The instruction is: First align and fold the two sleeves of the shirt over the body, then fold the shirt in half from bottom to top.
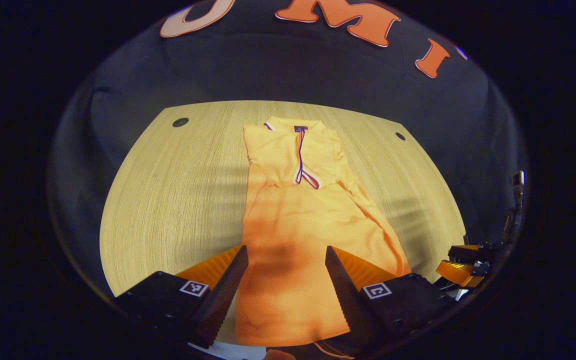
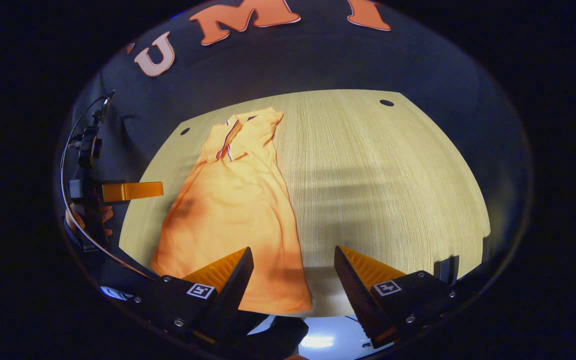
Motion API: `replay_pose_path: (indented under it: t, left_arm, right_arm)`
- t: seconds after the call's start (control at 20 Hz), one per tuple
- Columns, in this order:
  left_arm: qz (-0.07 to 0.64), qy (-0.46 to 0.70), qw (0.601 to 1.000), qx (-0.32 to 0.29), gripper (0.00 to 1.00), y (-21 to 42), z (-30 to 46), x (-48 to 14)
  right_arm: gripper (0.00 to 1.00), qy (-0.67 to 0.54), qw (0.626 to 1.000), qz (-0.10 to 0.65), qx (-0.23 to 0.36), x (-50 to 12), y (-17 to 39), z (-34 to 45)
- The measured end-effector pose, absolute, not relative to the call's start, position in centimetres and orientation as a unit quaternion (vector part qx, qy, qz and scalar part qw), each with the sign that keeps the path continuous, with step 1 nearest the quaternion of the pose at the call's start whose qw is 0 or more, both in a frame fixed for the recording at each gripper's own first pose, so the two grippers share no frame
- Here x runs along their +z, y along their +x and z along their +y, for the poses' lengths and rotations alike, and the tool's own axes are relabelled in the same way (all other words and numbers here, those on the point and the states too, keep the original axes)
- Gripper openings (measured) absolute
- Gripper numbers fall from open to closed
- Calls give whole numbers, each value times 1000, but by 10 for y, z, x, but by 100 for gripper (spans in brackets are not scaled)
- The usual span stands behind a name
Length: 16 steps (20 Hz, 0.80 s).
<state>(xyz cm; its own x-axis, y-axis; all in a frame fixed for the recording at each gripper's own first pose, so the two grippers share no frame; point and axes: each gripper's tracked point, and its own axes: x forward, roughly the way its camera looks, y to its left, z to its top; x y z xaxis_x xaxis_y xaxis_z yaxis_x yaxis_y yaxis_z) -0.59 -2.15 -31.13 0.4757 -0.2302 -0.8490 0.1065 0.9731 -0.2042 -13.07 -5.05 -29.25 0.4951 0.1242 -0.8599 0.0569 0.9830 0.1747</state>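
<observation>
An orange polo shirt lies lengthwise on the wooden table, collar at the far end, both sleeves folded over the body so it forms a long narrow strip. My left gripper hangs open over the shirt's near hem with nothing between its fingers. In the right gripper view the shirt lies left of centre, and my right gripper stands open above its near right corner, holding nothing. The left gripper shows there at the far left, and the right gripper shows at the lower right of the left gripper view.
Two round cable holes sit near the table's far corners. Bare wood stretches to the right of the shirt. A black cloth wall stands behind the table.
</observation>
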Motion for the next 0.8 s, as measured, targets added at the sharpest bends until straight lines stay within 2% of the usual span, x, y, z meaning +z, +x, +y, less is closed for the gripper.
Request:
replay_pose_path:
  t: [0.35,0.8]
  left_arm:
    - [526,-60,846,-61,96,-75,18,-331]
    - [592,-31,803,-57,96,-134,29,-385]
  right_arm:
    - [99,71,842,532,49,-320,-170,-40]
    - [99,49,813,576,67,-356,-193,-34]
